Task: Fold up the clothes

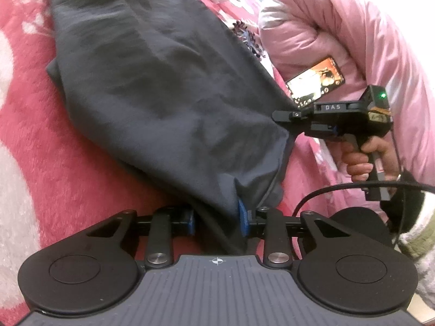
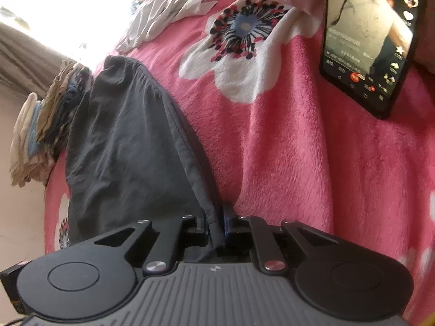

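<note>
Left hand-held gripper (image 1: 217,218): its blue pads (image 1: 242,217) are partly closed, with a bunched end of the dark grey garment (image 1: 163,81) between them. One pad touches the cloth; whether the other pad touches it is hard to tell.
Right hand-held gripper (image 2: 216,226): closed tight on a hemmed edge of the same garment. In the left view it (image 1: 292,116) comes in from the side and pinches the cloth's far corner.
Hand (image 1: 364,160): a person's fingers wrap the right grip, with a black cable (image 1: 339,187) looping below.
Garment: lies spread on the pink blanket (image 2: 299,163), pulled up a little where the two hand-held grippers hold it.
Blanket: fluffy, pink, with big white flowers (image 2: 244,40).
Phone (image 2: 372,40): screen lit, lying on the blanket near the garment, not touching it.
Pink quilt (image 1: 353,27): puffy, piled up just behind the phone.
Folded clothes (image 2: 46,125): a stack at the blanket's edge, right beside the garment's far end.
White cloth (image 2: 168,11): crumpled, farther back.
</note>
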The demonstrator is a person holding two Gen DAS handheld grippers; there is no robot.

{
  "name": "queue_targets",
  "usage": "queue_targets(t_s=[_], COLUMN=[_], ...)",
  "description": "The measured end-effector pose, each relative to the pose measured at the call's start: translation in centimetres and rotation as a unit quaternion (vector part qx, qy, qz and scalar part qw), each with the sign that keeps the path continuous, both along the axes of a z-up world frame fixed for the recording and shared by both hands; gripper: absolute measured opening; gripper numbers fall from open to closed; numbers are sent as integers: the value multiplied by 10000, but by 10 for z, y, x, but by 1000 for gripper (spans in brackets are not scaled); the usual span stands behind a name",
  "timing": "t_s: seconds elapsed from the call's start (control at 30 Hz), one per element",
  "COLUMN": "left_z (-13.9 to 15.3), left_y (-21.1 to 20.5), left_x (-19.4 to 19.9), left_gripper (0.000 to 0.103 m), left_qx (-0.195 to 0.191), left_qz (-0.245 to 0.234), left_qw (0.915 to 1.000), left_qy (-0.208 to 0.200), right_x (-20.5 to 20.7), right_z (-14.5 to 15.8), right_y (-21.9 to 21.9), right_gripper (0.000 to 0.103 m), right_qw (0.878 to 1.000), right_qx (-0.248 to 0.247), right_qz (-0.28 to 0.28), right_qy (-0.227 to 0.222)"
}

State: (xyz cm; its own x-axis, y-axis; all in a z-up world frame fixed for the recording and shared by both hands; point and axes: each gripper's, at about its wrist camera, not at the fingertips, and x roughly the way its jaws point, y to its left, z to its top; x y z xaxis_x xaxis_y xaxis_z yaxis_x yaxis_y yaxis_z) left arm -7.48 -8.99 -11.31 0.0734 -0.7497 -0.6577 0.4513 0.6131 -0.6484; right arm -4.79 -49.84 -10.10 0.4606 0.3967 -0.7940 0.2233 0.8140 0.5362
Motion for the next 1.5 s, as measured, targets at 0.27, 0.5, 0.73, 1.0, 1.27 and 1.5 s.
queue_targets(t_s=[0.27,0.5,0.73,1.0,1.27,1.5], left_z=[9,24,41,60,78,85], left_y=[4,16,30,54,69,87], left_x=[0,5,13,25,56,102], left_gripper=[10,8,8,8,8,8], left_qx=[-211,-637,-965,-1198,-1221,-1390], left_qz=[96,300,583,832,1099,1617], left_qw=[9996,9975,9934,9883,9841,9742], left_qy=[-136,-105,-235,-437,-679,-736], right_x=[-9,-15,-15,-9,23,83], right_z=[16,42,57,69,87,93], right_y=[13,27,32,34,42,55], right_gripper=[4,4,4,4,4,4], right_qw=[9992,9978,9958,9917,9822,9776], right_qx=[-188,-276,-75,335,854,1070], right_qz=[-281,-306,-497,-685,-715,-612], right_qy=[-222,-516,-760,-1034,-1514,-1708])
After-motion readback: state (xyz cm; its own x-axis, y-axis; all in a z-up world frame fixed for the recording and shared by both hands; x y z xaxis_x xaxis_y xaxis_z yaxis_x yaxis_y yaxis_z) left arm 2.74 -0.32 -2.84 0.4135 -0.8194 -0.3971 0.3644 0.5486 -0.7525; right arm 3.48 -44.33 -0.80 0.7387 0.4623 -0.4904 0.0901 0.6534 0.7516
